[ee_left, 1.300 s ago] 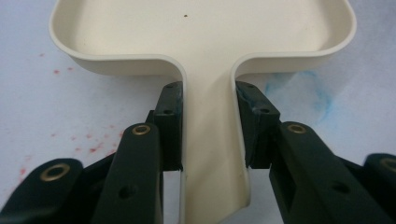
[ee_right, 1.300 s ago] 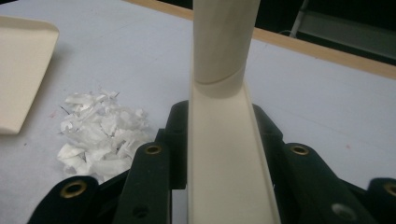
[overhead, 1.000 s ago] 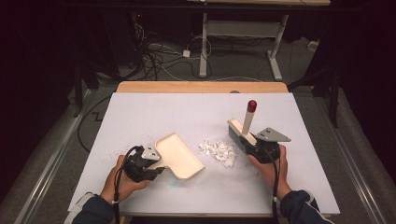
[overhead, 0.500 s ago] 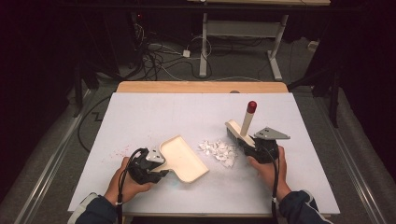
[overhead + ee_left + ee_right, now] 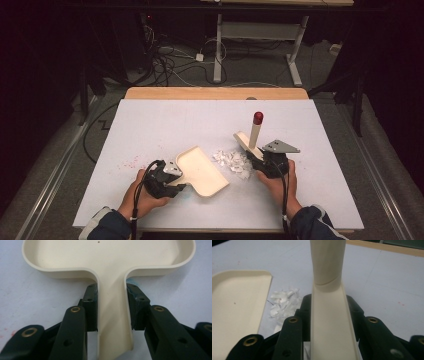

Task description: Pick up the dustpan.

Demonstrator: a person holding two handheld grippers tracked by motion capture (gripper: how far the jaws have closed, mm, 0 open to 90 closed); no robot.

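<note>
A cream dustpan (image 5: 202,171) lies flat on the white table, its open edge toward a heap of white paper scraps (image 5: 232,162). My left gripper (image 5: 176,181) is shut on the dustpan's handle (image 5: 113,315), one jaw on each side. My right gripper (image 5: 256,159) is shut on a cream brush (image 5: 248,141) whose red-tipped handle (image 5: 257,119) stands upright. The brush head rests at the right edge of the scraps (image 5: 284,302). In the right gripper view the brush (image 5: 329,312) runs up between the jaws and the dustpan (image 5: 234,305) lies to the left.
The white table top (image 5: 165,125) has a wooden strip (image 5: 215,93) along its far edge. Faint red specks (image 5: 131,162) mark the surface left of the dustpan. Cables and table legs lie on the dark floor beyond.
The dustpan and my left gripper have slid slightly right toward the scraps. My right gripper with the brush has shifted a little left, pushing the heap tighter.
</note>
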